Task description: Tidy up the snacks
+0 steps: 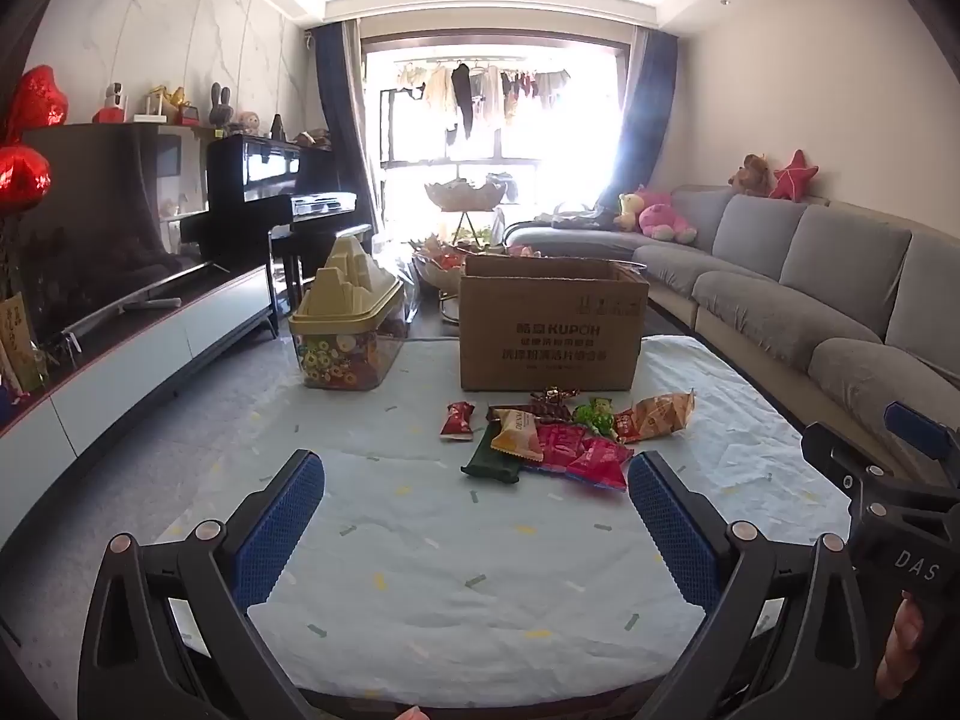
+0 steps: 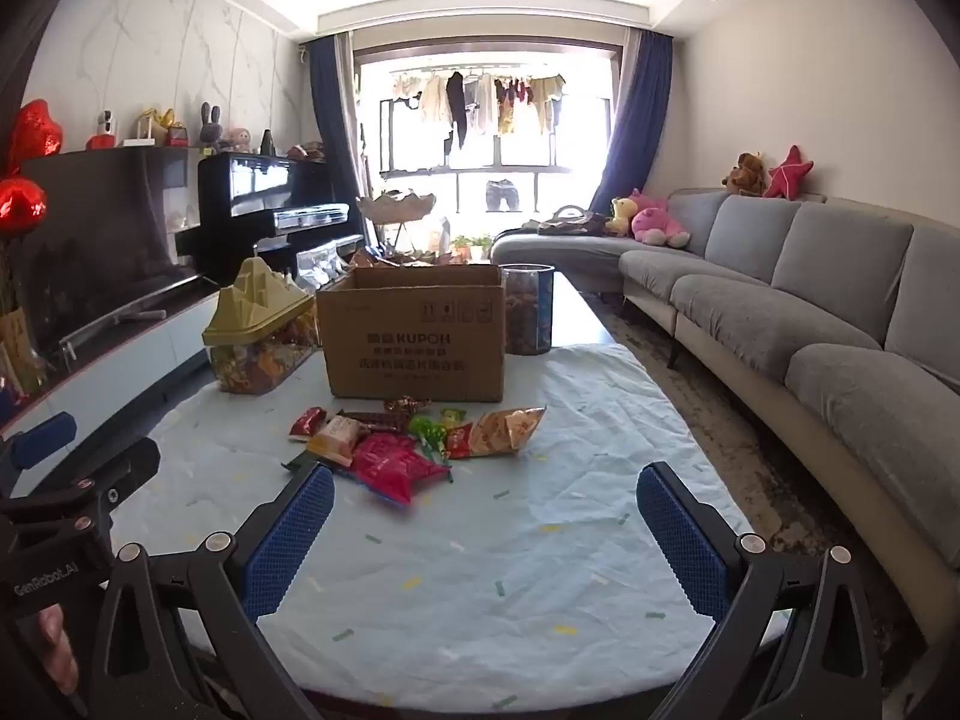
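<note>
Both the left gripper and right gripper gape wide, holding nothing, above the pale tablecloth. The snack packets lie heaped just before the KUPOH cardboard box, a yellow-lidded candy jar left of it.

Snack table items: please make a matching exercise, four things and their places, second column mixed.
1. brown cardboard box
2. clear plastic jar with yellow mountain-shaped lid
3. orange crinkled snack bag
4. clear round canister

A. right end of snack pile
B. left of box
C. behind the pile
D. behind box's right corner

Pairs: 1-C, 2-B, 3-A, 4-D
</note>
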